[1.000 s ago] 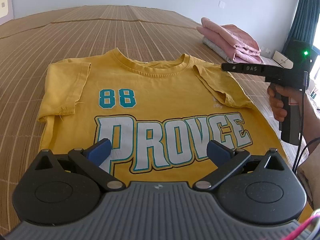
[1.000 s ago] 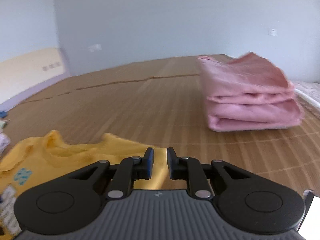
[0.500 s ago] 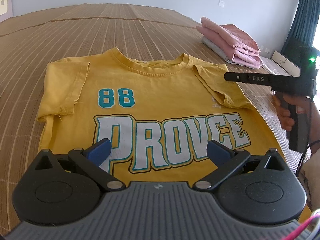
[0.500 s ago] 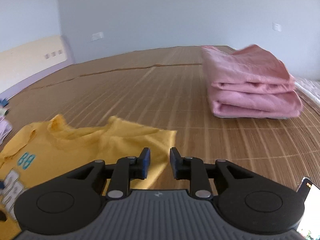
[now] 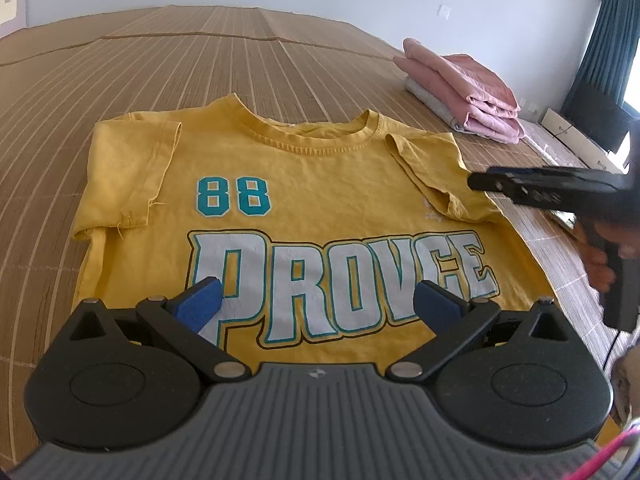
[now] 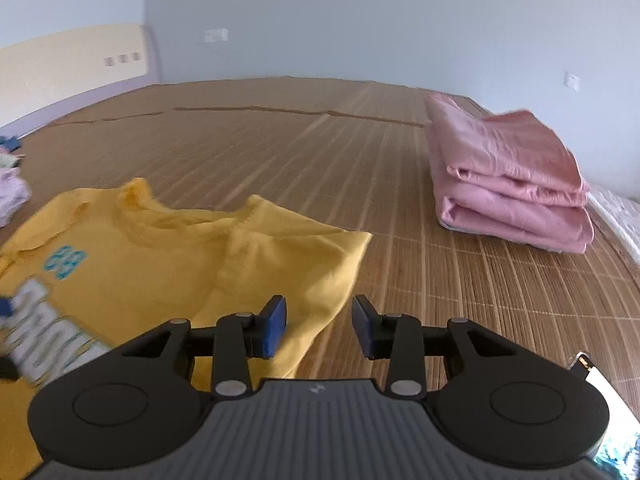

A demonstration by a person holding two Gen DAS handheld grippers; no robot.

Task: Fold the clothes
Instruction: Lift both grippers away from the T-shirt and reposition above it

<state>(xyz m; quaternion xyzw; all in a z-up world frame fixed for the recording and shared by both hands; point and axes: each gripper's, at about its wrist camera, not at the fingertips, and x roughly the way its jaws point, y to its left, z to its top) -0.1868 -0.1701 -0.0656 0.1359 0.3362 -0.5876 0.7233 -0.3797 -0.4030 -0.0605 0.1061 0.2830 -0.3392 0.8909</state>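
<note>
Lying flat, yellow T-shirt (image 5: 280, 184), collar pointing away; both hand-held grippers (image 5: 316, 304) (image 6: 320, 326) spread, empty.

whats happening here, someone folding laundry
Yes. A person holds tongs in each hand over a yellow T-shirt lying face up on a bamboo mat. The left tongs hover open above its lower half; the right tongs, also open, sit at the sleeve edge. Nothing is gripped. Folded pink clothes lie nearby.
</note>
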